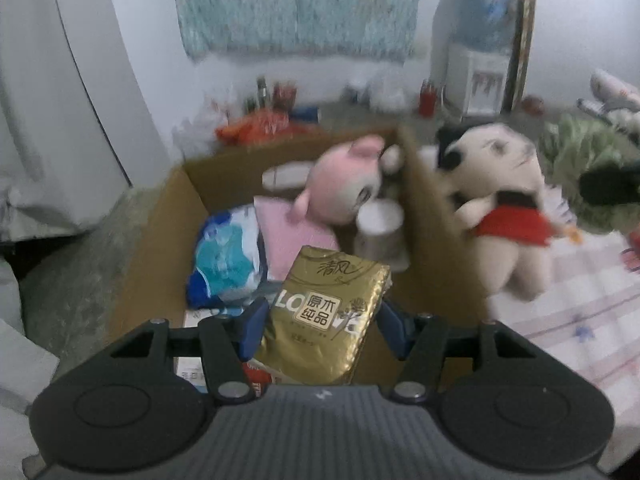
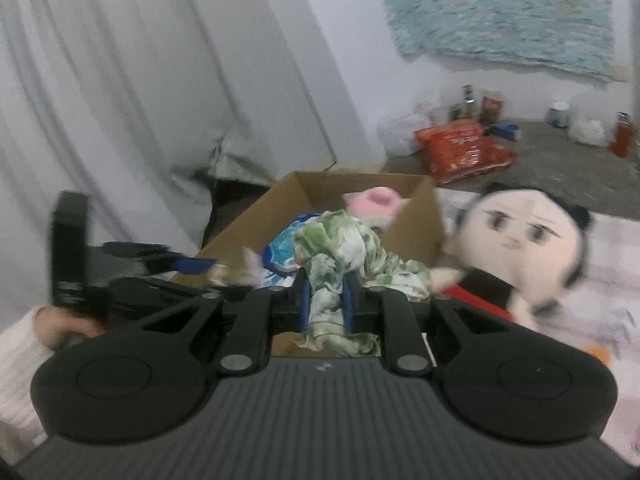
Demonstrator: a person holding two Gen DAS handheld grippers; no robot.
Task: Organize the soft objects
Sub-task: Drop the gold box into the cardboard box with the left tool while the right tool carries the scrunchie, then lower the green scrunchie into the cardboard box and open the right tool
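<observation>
My left gripper (image 1: 320,320) is shut on a gold tissue pack (image 1: 326,316) and holds it over the near end of the open cardboard box (image 1: 424,216). In the box lie a pink plush pig (image 1: 340,184), a pink cloth (image 1: 292,236), a blue-and-white packet (image 1: 226,256) and a white cup (image 1: 378,232). My right gripper (image 2: 326,300) is shut on a green-and-white cloth (image 2: 344,252) just before the same box (image 2: 420,216). A doll with black hair and a red top (image 1: 496,200) leans on the box's right outer wall; it also shows in the right wrist view (image 2: 520,236).
The box stands on a bed with a pale checked sheet (image 1: 568,320). Orange snack bags (image 2: 464,152), bottles and plastic bags lie on the floor by the far wall. A water dispenser (image 1: 480,80) stands at the back right. A white curtain (image 2: 140,80) hangs at the left.
</observation>
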